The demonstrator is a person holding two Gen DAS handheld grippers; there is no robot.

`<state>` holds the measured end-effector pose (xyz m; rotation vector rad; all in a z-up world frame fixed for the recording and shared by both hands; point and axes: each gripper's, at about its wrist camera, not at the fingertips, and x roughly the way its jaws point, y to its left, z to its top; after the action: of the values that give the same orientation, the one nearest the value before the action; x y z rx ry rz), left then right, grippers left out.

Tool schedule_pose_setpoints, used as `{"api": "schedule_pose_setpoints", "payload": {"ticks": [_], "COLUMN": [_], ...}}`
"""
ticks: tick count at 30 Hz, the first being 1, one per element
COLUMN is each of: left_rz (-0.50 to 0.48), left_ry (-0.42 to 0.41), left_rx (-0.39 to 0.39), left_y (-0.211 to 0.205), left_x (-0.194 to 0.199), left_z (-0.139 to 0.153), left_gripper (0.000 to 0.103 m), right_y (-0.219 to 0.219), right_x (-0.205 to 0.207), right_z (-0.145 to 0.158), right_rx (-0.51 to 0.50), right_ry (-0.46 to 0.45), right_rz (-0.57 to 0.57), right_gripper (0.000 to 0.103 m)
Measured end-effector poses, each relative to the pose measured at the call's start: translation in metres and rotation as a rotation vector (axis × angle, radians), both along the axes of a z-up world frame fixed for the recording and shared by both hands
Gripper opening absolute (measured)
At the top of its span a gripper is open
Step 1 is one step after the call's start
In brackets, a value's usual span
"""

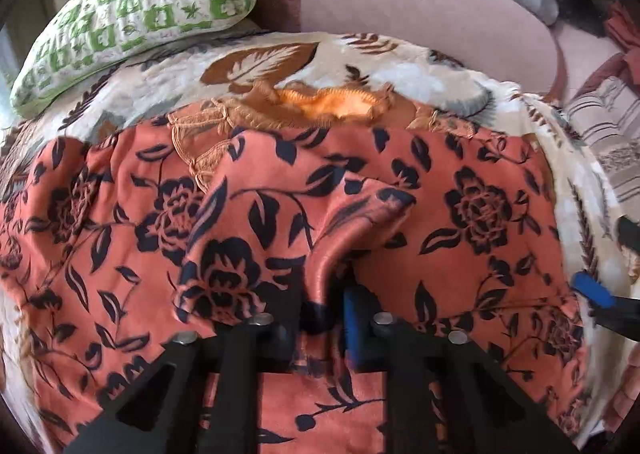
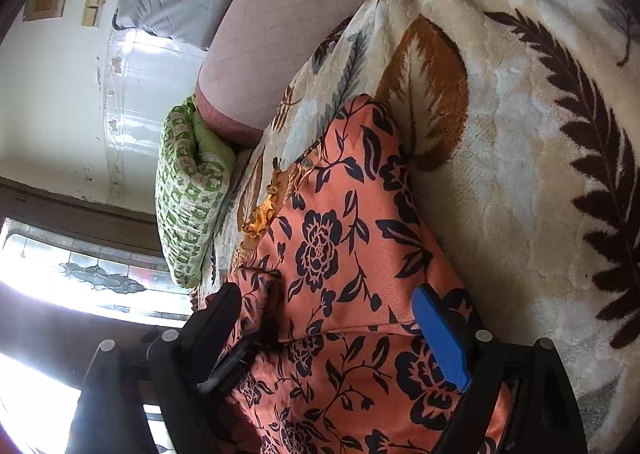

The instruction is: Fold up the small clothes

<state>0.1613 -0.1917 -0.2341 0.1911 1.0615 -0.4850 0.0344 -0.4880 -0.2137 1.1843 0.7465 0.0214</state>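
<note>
Left to right in the left-wrist view: green checked pillow (image 1: 132,14) sat upper left, on the leaf-print blanket (image 1: 400,74) that ran across the middle. The orange floral garment (image 1: 120,214) lay spread on that blanket, filling the lower frame, with its gathered orange neckline (image 1: 320,104) at the top centre. Your left gripper (image 1: 326,306) was at lower centre, jaws nearly shut on a raised ridge of the garment; the fabric stood up in a fold right at the fingers. The right gripper's blue pad (image 1: 592,290) showed at the right edge, over the garment's right side.

Right-wrist view: same pillow (image 2: 188,194) at left, garment (image 2: 340,254) running up the centre, blanket (image 2: 520,174) at right. Your right gripper (image 2: 332,334) stood wide apart, straddling the cloth, pads not pressing, holding nothing.

Risks, as I judged them:
- The left pinch looked thin, on a bunched ridge rather than a hem. Slick fabric could slip out on the lift.
- You may have caught two layers, so the fold would drag the underside and come out crooked.
- The plush blanket could snag and lift with the garment.
- With the right jaws empty, a one-sided pull would skew the piece.
</note>
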Motion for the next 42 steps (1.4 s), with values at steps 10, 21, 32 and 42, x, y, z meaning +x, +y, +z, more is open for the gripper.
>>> {"api": "schedule_pose_setpoints", "payload": {"ticks": [10,21,32,42], "left_rz": [0.109,0.548,0.926,1.190], "left_ry": [0.020,-0.044,0.026,0.096], "left_rx": [-0.200,-0.086,-0.245,-0.546], "left_y": [0.069,0.269,0.448,0.509], "left_x": [0.045,0.063,0.057,0.090], "left_z": [0.057,0.067,0.041,0.016], "left_gripper": [0.016,0.051,0.066,0.066], "right_y": [0.005,0.011,0.045,0.089], "right_x": [0.003,0.010,0.026,0.044], "right_z": [-0.003,-0.005,-0.003,-0.004], "right_rx": [-0.008,-0.008,-0.083,-0.227], "right_ry": [0.012,0.019,-0.027,-0.026], "right_rz": [0.007,0.043,0.144,0.273], "right_gripper": [0.089,0.089,0.089,0.089]}}
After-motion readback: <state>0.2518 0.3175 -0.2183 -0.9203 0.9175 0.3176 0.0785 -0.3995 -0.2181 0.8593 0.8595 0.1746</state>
